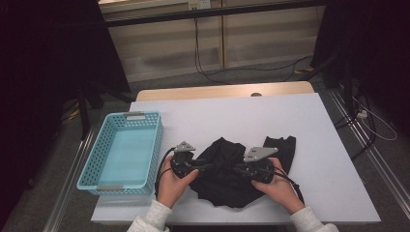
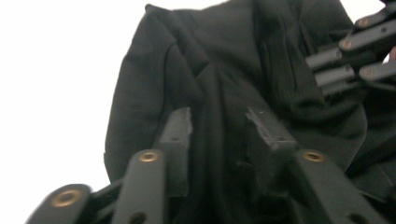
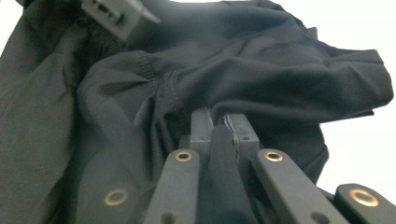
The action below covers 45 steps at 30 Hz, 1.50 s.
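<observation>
My right tongs (image 3: 218, 122) pinch the crumpled black cloth garment (image 1: 223, 174); left tongs (image 2: 223, 122) gape, cloth unpressed between them. Folding barely started, light-blue plastic basket (image 1: 96, 169) unfilled.

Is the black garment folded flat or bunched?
Bunched. The black garment lies crumpled on the table, creased in the right gripper view, one part lying flat beside the heap.

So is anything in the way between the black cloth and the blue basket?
Nothing visible. The black cloth lies on the white table, and the blue basket sits just beside it, past the left tool.
</observation>
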### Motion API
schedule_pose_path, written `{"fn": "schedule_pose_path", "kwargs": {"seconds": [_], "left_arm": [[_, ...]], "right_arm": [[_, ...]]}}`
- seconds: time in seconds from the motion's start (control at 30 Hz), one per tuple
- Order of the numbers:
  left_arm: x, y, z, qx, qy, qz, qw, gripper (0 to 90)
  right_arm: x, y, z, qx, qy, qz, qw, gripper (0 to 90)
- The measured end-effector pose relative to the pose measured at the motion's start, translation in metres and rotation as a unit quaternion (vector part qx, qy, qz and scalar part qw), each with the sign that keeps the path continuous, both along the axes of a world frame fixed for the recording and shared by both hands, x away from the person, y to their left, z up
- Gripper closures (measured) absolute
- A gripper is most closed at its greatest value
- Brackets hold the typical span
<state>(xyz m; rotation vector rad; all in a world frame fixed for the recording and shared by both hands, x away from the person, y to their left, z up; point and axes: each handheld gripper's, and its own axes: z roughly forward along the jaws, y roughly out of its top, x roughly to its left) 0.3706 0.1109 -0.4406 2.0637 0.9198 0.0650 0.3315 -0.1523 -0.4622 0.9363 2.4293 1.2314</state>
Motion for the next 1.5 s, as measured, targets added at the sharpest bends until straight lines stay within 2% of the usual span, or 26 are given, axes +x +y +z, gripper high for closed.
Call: {"fn": "schedule_pose_path", "kwargs": {"seconds": [0.03, 0.1, 0.2, 0.33, 0.43, 0.53, 0.67, 0.73, 0.8, 0.87, 1.0, 1.07, 1.3, 1.5], "left_arm": [[0.0, 0.001, 0.002, 0.001, -0.009, 0.002, 1.0, 52.4], [0.0, 0.003, 0.005, -0.003, -0.014, 0.008, 0.9999, 48.1], [0.001, 0.005, 0.007, -0.005, -0.021, 0.016, 0.9996, 42.0], [0.006, 0.006, 0.011, -0.015, -0.032, 0.027, 0.999, 36.2], [0.009, 0.007, 0.011, -0.02, -0.031, 0.033, 0.9988, 33.8], [0.011, 0.006, 0.012, -0.014, -0.033, 0.035, 0.9987, 33.6], [0.014, -0.002, 0.009, -0.011, -0.029, 0.026, 0.9992, 33.4], [0.015, -0.007, 0.007, -0.012, -0.026, 0.019, 0.9994, 33.3], [0.017, -0.011, 0.006, -0.012, -0.027, 0.017, 0.9994, 32.5], [0.018, -0.013, 0.006, -0.014, -0.024, 0.015, 0.9995, 31.7], [0.019, -0.016, 0.006, -0.011, -0.025, 0.007, 0.9996, 33.6], [0.019, -0.016, 0.005, -0.009, -0.025, 0.007, 0.9996, 34.8], [0.017, -0.016, 0.005, -0.021, -0.02, 0.005, 0.9996, 34.8], [0.019, -0.013, 0.002, -0.026, -0.017, 0.01, 0.9994, 35.5]], "right_arm": [[0.0, 0.0, 0.0, -0.001, -0.001, -0.001, 1.0, 83.4], [0.0, -0.002, 0.002, 0.002, 0.0, -0.004, 1.0, 83.6], [0.0, -0.016, 0.01, 0.018, -0.003, -0.016, 0.9997, 83.9], [-0.003, -0.048, 0.023, 0.028, -0.018, -0.055, 0.9979, 84.5], [-0.008, -0.075, 0.029, 0.038, -0.022, -0.093, 0.9947, 84.6], [-0.013, -0.095, 0.031, 0.032, -0.022, -0.113, 0.9928, 84.6], [-0.018, -0.111, 0.023, 0.006, -0.003, -0.137, 0.9906, 84.3], [-0.02, -0.115, 0.018, 0.01, 0.004, -0.145, 0.9894, 84.2], [-0.022, -0.115, 0.015, 0.028, 0.005, -0.147, 0.9887, 84.1], [-0.024, -0.109, 0.013, 0.043, 0.0, -0.139, 0.9894, 84.0], [-0.025, -0.09, 0.007, 0.053, 0.016, -0.105, 0.9929, 83.9], [-0.026, -0.081, 0.005, 0.048, 0.016, -0.09, 0.9946, 83.8], [-0.029, -0.046, -0.001, 0.037, 0.02, -0.045, 0.9981, 83.8], [-0.029, -0.031, -0.002, 0.034, 0.011, -0.028, 0.999, 82.9]]}}
